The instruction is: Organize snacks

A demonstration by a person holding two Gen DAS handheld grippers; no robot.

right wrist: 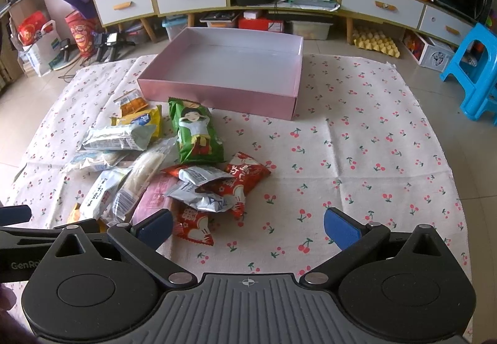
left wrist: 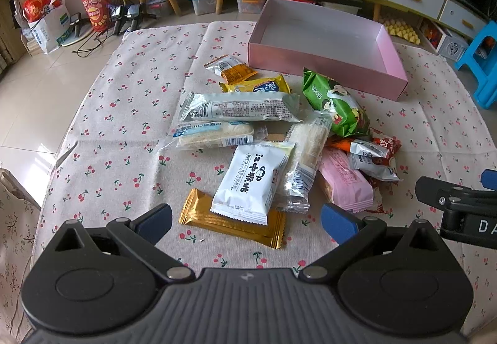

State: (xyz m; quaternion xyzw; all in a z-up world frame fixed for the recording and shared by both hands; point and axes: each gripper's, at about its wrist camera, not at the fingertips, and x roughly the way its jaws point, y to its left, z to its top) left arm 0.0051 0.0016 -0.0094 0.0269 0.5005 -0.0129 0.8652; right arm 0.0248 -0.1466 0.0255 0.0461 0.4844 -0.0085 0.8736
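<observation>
Snacks (left wrist: 264, 139) piled just beside pink box (left wrist: 326, 43); we hold both hand-held grippers, left (left wrist: 245, 219) & right (right wrist: 248, 226), wide open, empty.

Pink box (left wrist: 326, 64), cherry-printed cloth (left wrist: 124, 114), green packet (left wrist: 338, 108), gold wrapper (left wrist: 230, 226), blue pads (left wrist: 338, 223) on black tool.
</observation>
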